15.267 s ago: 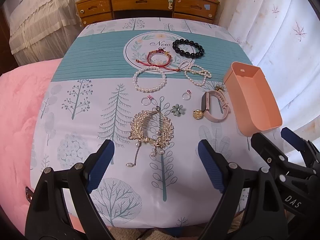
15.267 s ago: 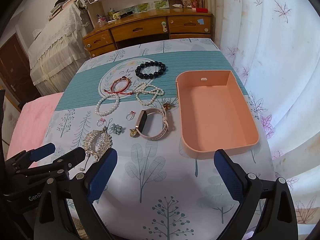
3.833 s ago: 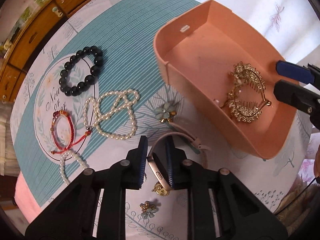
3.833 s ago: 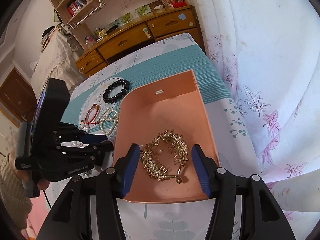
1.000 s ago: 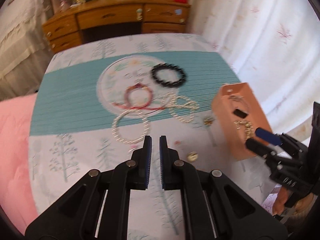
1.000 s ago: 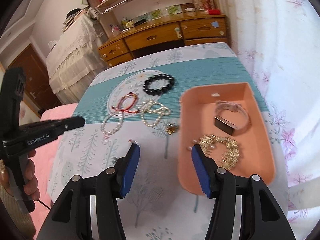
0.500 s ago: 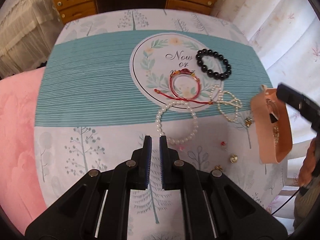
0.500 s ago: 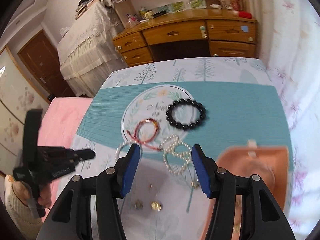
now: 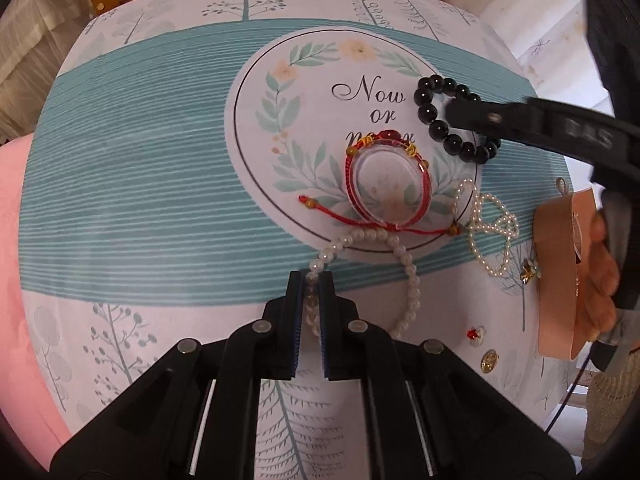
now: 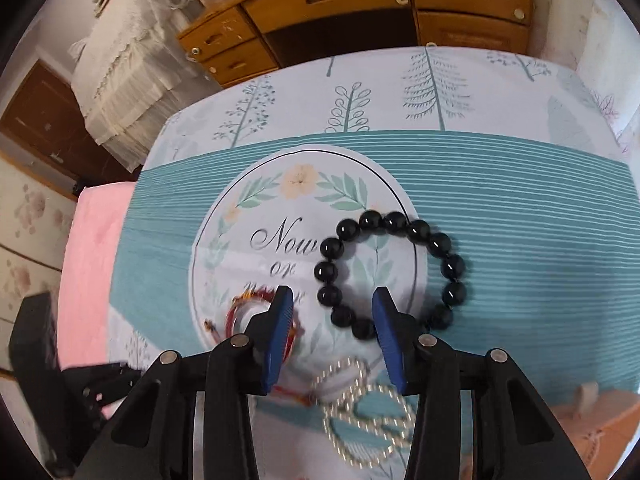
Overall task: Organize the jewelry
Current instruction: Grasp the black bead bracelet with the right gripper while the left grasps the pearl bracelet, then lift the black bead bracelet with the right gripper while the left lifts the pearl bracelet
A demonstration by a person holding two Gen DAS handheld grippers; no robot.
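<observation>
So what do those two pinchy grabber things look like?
Both are chunky black plastic clamps with silver bolts. The left gripper and the right gripper each have flat blue pads inside their fingers. The right one has pale raised letters on its side and a thin black cable hanging below.

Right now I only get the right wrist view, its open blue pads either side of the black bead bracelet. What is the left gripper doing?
Observer: The left gripper is closed on the white pearl bracelet, with pearls pinched between its pads.
Operator: Any small pieces I can't see?
Observer: Yes, a small red-stone trinket and a round gold charm lie on the cloth beside the peach plastic tray.
Operator: And the blurred red thing by my pad?
Observer: A red cord bracelet, lying on the printed circle with no gripper on it.
</observation>
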